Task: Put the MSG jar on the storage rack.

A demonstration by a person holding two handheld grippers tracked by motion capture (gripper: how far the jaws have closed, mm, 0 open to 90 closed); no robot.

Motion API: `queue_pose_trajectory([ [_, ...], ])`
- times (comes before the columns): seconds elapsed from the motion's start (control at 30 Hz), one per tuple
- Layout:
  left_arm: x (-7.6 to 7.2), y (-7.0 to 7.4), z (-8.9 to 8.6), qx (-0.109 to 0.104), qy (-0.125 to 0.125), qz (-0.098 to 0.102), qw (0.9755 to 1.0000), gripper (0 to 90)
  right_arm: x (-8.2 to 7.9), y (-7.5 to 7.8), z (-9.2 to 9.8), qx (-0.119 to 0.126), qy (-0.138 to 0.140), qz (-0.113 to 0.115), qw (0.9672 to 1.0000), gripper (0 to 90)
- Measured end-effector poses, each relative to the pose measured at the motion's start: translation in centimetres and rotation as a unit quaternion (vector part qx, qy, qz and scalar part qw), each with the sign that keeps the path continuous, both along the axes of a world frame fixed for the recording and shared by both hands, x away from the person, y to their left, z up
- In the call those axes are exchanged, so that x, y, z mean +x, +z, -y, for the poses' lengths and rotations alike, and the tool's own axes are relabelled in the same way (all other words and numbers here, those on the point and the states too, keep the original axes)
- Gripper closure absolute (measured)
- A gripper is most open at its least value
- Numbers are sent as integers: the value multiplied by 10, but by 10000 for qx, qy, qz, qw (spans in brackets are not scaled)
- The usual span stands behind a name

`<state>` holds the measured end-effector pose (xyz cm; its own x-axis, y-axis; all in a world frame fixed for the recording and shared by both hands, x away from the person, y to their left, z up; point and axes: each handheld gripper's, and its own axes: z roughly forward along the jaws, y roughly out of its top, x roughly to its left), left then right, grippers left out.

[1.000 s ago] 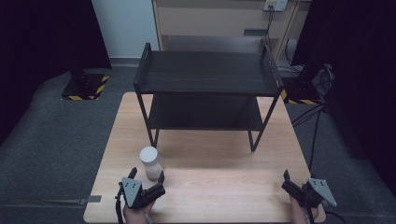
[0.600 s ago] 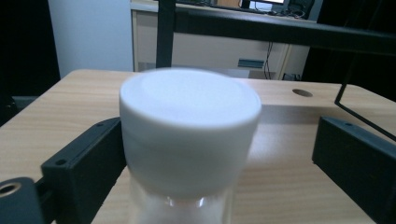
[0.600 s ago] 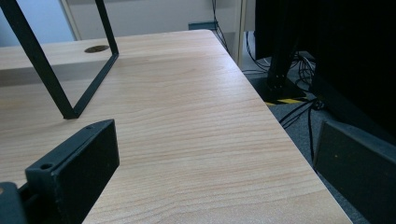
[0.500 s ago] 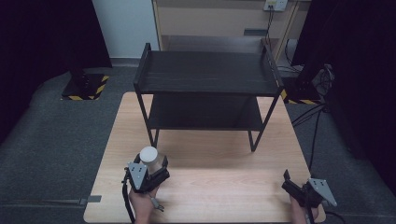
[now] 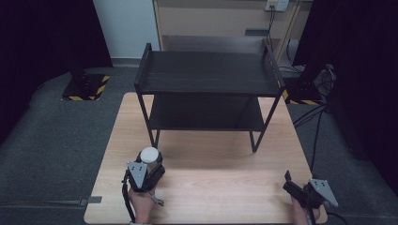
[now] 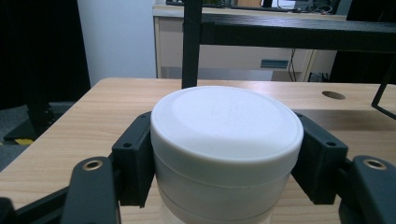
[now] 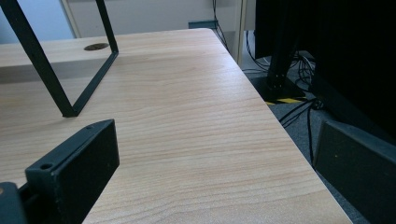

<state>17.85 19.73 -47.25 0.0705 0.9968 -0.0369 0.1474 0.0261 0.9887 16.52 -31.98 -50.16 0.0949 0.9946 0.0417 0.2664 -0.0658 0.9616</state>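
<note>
Left tool (image 5: 149, 165): my left tool stands at the near left of the counter (image 5: 225, 168), its 2 jaws set around the white jar (image 5: 149, 155), 1 pad on each side just under the lid. In the left gripper view the pads (image 6: 135, 163) meet the jar (image 6: 226, 140) wall on both flanks, so I read the tool as grasping the jar, though how firm the squeeze is I cannot tell. The jar stands upright on the counter, in front of the left leg of the black shelf rack (image 5: 206, 89).

Right tool (image 5: 300, 190): my right tool rests at the near right corner of the counter, released, with its jaws well apart and nothing between them.

Step in hand, as I judge it: securing the jar for a lift, probably toward the rack. To do it well I keep the pads level below the lid rim, hold the jar upright, and rise straight before moving forward, clear of the rack leg (image 6: 191, 42).

Views compared: the high view gives the layout, with 2 bare shelves and the jar's place relative to them. The left gripper view adds the pad contact and the lid's stepped edge. The right gripper view shows a rack foot (image 7: 67, 112) and the counter's edge.
</note>
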Motion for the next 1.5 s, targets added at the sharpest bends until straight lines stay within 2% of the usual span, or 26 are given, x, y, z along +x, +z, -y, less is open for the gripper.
queue_pose_trajectory([
  [0.3, 1, 8, 3, 53, 17, -143, 9999, 328, 0, 0, 0, 19, -6, -13, 10000, 5],
  [0.53, 0, 20, 6, 87, -204, -90, 9997, 329, 0, 0, 0, 34, -13, -7, 10000, 4],
  [0.67, 0, 40, 13, 71, -270, -57, 9996, 329, 0, 0, 1, 53, -14, -4, 10000, 5],
  [0.7, 0, 40, 13, 71, -270, -57, 9996, 329, 0, 0, 1, 53, -14, -4, 10000, 5],
  [0.8, 4, 61, 18, -28, -350, -59, 9994, 328, 0, 0, 1, 73, -13, 9, 10000, 5],
  [0.87, 6, 71, 19, -74, -447, 12, 9990, 328, -1, 0, 2, 84, -10, 20, 10000, 4],
  [1.2, 21, 123, 34, 47, -696, 349, 9970, 329, -1, 0, 2, 86, -4, 26, 10000, 5],
  [1.5, 47, 155, 43, 122, -576, 360, 9976, 328, 0, 0, 2, 86, 3, 14, 10000, 4],
])
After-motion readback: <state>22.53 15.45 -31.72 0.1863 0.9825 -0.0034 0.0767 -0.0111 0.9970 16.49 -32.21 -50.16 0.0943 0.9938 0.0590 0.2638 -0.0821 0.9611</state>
